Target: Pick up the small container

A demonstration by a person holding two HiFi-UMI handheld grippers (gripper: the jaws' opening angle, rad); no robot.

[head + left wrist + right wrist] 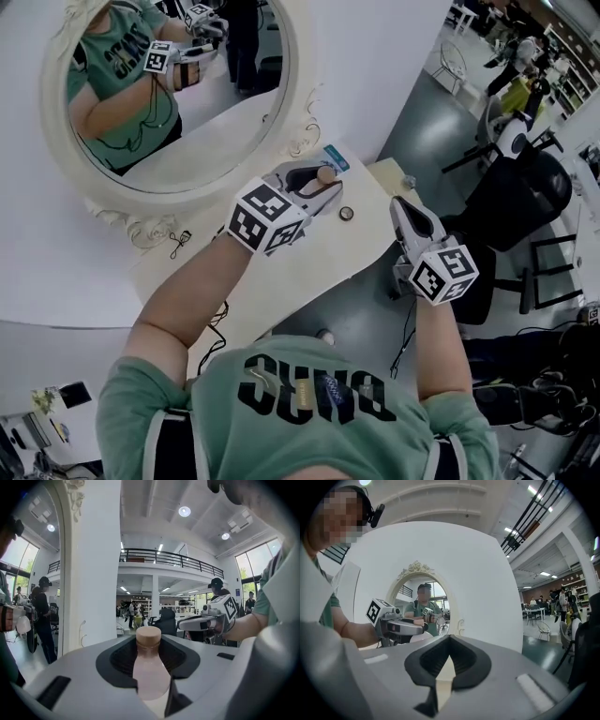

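The small container (325, 174) is a pale pink bottle with a tan cap. It is held above the cream table (281, 281), and my left gripper (323, 185) is shut on it. In the left gripper view the bottle (151, 667) stands upright between the dark pads (117, 660), cap clear of them. My right gripper (403, 208) hangs to the right of the table's corner with nothing in it. In its own view the right gripper's (450, 639) jaw tips meet, and only the table shows behind them.
An oval mirror in an ornate cream frame (300, 122) stands on the table against the white wall. A small round ring (346, 214) and a blue-and-white box (336, 157) lie near the bottle. A black office chair (525, 197) stands at the right on the grey floor.
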